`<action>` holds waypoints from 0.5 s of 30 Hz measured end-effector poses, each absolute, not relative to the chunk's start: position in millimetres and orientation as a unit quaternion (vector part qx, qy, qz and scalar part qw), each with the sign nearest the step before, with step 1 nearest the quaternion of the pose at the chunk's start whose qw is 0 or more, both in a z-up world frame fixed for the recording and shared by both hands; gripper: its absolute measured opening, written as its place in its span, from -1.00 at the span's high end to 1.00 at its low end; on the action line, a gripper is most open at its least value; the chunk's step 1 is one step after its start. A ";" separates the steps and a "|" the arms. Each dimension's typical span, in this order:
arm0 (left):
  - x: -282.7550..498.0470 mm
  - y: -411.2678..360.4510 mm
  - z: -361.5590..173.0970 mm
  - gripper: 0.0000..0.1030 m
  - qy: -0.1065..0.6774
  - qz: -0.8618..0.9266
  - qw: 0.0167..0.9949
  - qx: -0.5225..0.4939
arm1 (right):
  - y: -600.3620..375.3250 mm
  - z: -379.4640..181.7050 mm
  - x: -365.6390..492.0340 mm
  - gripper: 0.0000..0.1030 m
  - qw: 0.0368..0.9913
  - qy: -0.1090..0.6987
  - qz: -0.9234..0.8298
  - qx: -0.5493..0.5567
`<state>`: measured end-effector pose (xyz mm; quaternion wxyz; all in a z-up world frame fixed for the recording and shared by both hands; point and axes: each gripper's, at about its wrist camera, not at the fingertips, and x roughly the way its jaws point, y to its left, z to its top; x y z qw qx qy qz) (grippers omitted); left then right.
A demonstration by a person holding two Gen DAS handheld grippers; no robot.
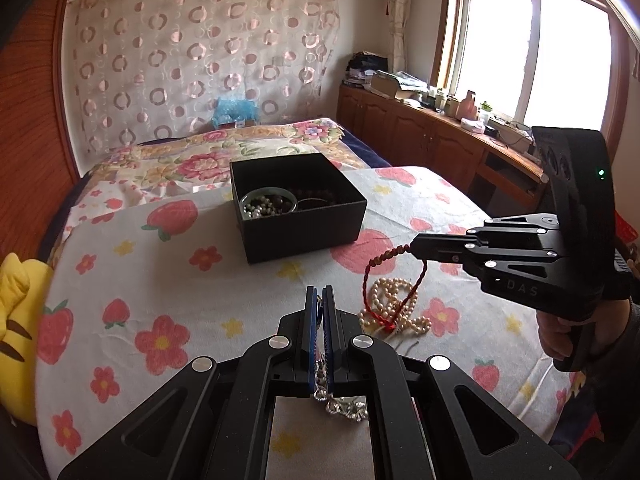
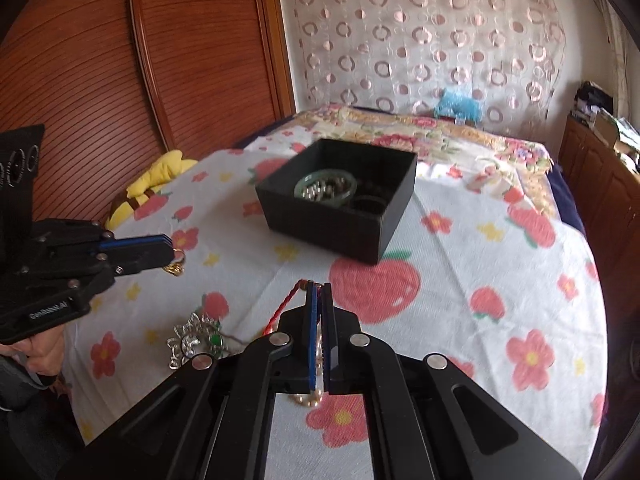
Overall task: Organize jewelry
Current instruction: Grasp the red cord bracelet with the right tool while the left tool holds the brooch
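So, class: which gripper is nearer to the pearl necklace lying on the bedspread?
Right. The right gripper, shut on the red cord bracelet, hangs just above the pearl necklace. The left gripper, pinching a gold ring, sits farther off to its left.

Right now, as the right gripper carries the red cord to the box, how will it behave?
Probably floppy: the red cord droops in a loop from the right gripper. It looks light. It may snag the pearls it hangs against.

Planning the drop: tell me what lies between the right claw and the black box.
Only bare strawberry-print sheet separates the right claw from the black box, seen in the right wrist view.
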<state>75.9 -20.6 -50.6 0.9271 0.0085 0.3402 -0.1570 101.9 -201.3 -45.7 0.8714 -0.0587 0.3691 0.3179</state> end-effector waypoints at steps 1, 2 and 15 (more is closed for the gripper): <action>78.5 -21.2 -49.4 0.96 0.339 -0.157 0.927 0.009 | -202.0 -42.3 102.9 0.96 0.872 0.366 0.319 -0.058; 80.4 -21.5 -48.5 0.96 0.338 -0.158 0.928 0.010 | -202.6 -39.9 103.3 0.96 0.874 0.362 0.320 -0.059; 111.4 -22.4 -36.7 0.96 0.334 -0.160 0.929 0.012 | -200.9 -17.3 129.2 0.96 0.877 0.344 0.330 -0.058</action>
